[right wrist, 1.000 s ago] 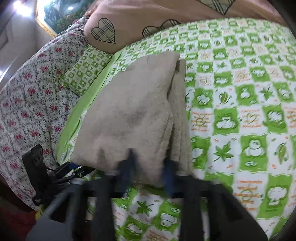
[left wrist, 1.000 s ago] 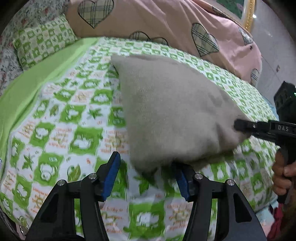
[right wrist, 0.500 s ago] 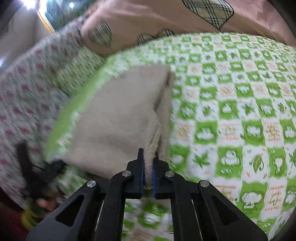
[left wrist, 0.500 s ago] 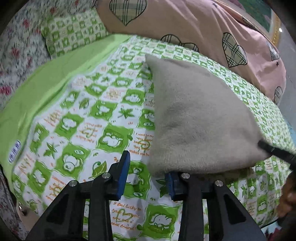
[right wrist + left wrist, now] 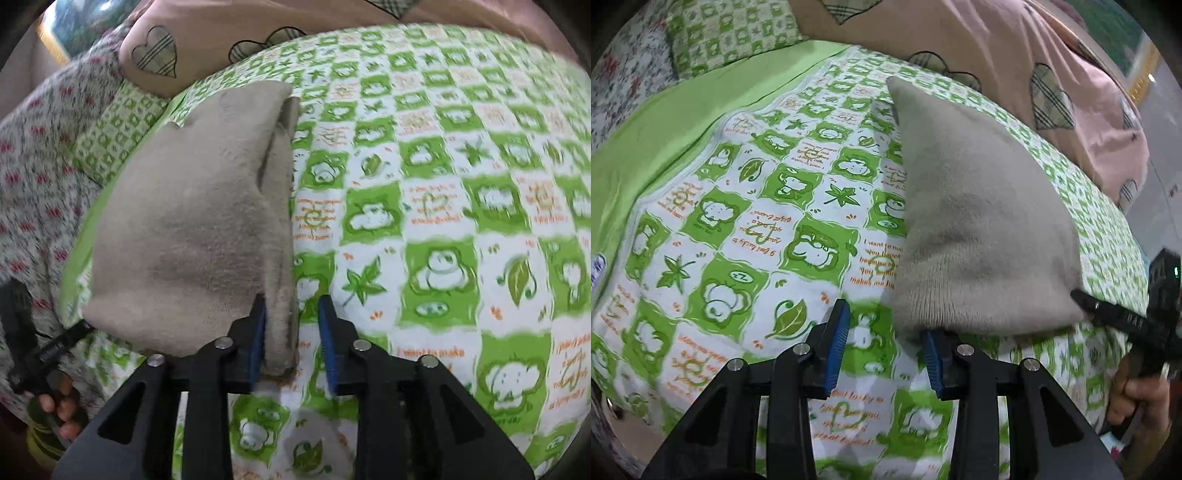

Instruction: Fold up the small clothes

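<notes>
A beige fleece garment (image 5: 975, 221) lies folded on the green-and-white patterned bedspread (image 5: 746, 221). In the left wrist view my left gripper (image 5: 884, 349) is open, its right pad under the garment's near left corner. In the right wrist view the garment (image 5: 192, 229) fills the left half, with its layered folded edge (image 5: 280, 295) running toward me. My right gripper (image 5: 291, 339) is open, and that edge lies between its jaws against the left pad. Each gripper shows in the other's view, the right one (image 5: 1126, 321) and the left one (image 5: 48, 350).
A pink quilt with plaid hearts (image 5: 1015, 55) is piled at the back of the bed. A small green checked pillow (image 5: 731, 33) and a floral cover (image 5: 33, 177) lie at the left. The bed's near edge is just below the grippers.
My right gripper was shut on the garment's folded edge and has opened. My left gripper has opened wider. The garment has settled onto the bed.
</notes>
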{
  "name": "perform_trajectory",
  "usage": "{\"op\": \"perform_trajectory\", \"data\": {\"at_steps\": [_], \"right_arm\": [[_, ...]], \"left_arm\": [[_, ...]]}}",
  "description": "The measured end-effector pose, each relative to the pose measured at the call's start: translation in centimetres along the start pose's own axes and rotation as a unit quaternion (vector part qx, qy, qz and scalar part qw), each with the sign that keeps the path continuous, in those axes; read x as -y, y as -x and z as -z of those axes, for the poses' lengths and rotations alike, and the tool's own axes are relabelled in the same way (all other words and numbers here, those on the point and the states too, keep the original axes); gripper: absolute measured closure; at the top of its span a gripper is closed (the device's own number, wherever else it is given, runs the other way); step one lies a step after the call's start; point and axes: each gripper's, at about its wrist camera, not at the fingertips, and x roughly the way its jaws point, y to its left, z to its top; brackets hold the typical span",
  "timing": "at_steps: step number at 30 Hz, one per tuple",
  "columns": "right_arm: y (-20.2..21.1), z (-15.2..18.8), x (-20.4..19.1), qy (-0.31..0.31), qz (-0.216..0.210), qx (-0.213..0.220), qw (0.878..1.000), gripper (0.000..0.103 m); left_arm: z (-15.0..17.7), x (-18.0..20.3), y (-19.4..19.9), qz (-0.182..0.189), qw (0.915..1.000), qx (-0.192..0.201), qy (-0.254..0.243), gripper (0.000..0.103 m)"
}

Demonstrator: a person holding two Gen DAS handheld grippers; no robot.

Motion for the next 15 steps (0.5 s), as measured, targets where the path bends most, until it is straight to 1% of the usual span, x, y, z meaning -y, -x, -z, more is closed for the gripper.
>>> {"op": "perform_trajectory", "data": {"at_steps": [2,3,4,5,8,9,10,11,14,15], "right_arm": [[1.1,0.3,0.1,-0.004,0.000,-0.001,1.000,0.072],[1.5,0.3,0.1,-0.004,0.003,-0.001,1.000,0.072],[2.5,0.3,0.0,-0.004,0.004,0.004,1.000,0.072],[3.0,0.2,-0.1,-0.002,0.004,0.009,1.000,0.072],[5.3,-1.1,-0.6,0.005,0.020,0.043,0.999,0.071],[5.8,-2.0,-1.1,0.008,0.010,0.057,0.998,0.070],[5.8,-3.0,-1.7,0.012,-0.005,0.063,0.998,0.070],[5.6,-3.9,-2.5,0.016,-0.020,0.067,0.997,0.070],[4.0,-6.5,-4.8,0.035,-0.050,0.074,0.995,0.070],[3.4,-7.3,-5.4,0.035,-0.055,0.077,0.995,0.070]], "left_arm": [[0.4,-0.1,0.9,0.005,0.9998,-0.004,-0.019,0.064],[0.3,-0.3,1.6,0.025,0.9994,-0.007,-0.024,0.065],[0.2,-0.5,2.6,0.049,0.9985,-0.001,-0.026,0.066],[0.1,-0.5,3.3,0.064,0.9975,0.005,-0.029,0.066],[-1.7,0.3,4.7,0.118,0.9922,0.015,-0.037,0.066],[-2.7,1.0,4.8,0.131,0.9901,0.023,-0.045,0.066],[-3.8,1.8,4.7,0.140,0.9880,0.036,-0.053,0.066],[-4.8,2.3,4.3,0.151,0.9861,0.040,-0.058,0.065],[-8.0,3.8,2.4,0.178,0.9811,0.046,-0.061,0.065],[-9.2,4.2,1.4,0.181,0.9808,0.042,-0.061,0.066]]}}
